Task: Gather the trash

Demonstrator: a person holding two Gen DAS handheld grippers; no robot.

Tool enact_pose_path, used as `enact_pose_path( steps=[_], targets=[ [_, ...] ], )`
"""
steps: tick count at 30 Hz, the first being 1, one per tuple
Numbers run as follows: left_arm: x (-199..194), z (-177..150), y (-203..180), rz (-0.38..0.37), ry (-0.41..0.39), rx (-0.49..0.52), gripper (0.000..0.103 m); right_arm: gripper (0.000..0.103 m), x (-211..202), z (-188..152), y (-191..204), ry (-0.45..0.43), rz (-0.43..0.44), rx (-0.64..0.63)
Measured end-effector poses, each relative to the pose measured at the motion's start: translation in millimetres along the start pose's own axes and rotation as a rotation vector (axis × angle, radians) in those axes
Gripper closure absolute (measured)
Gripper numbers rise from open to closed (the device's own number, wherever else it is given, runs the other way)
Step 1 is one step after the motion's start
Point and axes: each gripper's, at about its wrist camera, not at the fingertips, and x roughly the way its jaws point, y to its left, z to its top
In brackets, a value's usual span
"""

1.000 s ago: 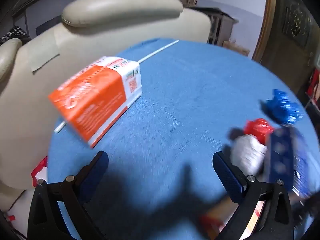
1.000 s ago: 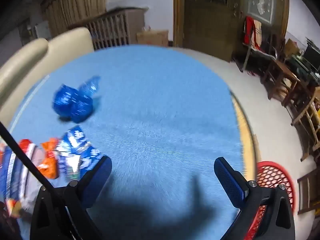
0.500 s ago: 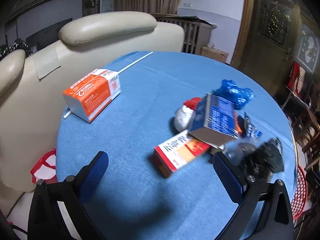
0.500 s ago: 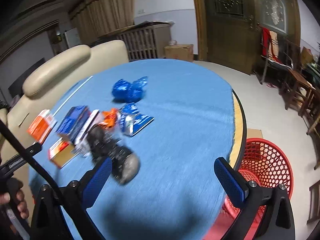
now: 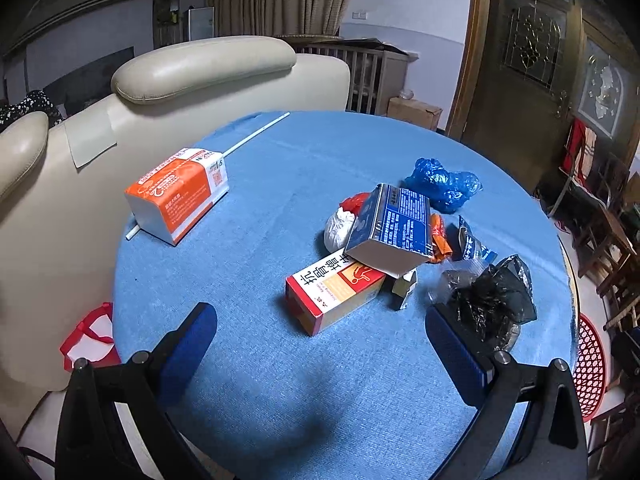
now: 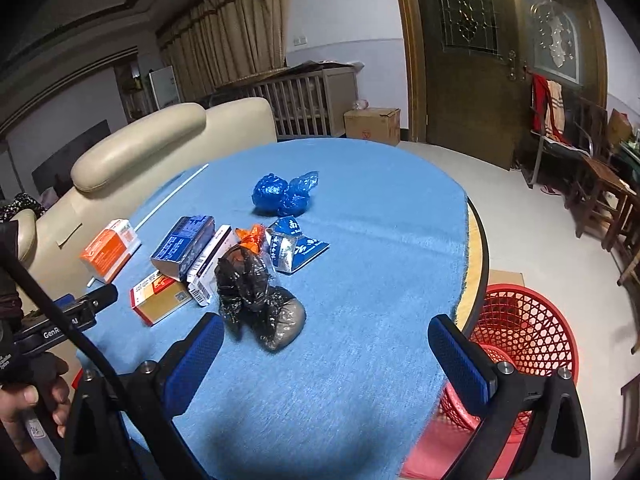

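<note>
A round tabletop [image 6: 380,240] under a blue cloth fills both views, its wooden rim bare along the right edge. A cream sofa [image 5: 208,68] backs the left edge; a dark wooden door [image 6: 472,52], a slatted crib and a cardboard box [image 6: 372,124] stand beyond the far edge. On the floor below the right edge sits a red mesh basket [image 6: 524,328]; whatever it holds is hard to make out through the mesh.

The trash clusters mid-table: a black plastic bag [image 6: 256,296], a red-and-yellow box [image 5: 336,292] with a blue box [image 5: 396,224] leaning on it, a blue foil wrapper [image 6: 296,248] and a crumpled blue bag [image 6: 284,194] toward the far edge. An orange tissue pack [image 5: 178,192] lies apart near the left edge.

The left gripper [image 5: 320,344] and right gripper [image 6: 324,352] both hang over the near edge, fingers spread wide, gripping nothing.
</note>
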Motion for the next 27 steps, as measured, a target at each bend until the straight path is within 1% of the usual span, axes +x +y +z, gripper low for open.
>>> enact_pose_path(
  steps=[12,27],
  targets=[
    [0.2,3.8,1.1,-0.006,0.008,0.000,0.000,0.000,5.1,-1.4,6.3,0.004,0.008,-0.013],
    [-4.9,2.9,-0.4,-0.009,0.006,0.005,0.000,0.000,-2.5,-0.4,8.1,-0.011,0.012,-0.014]
  ],
)
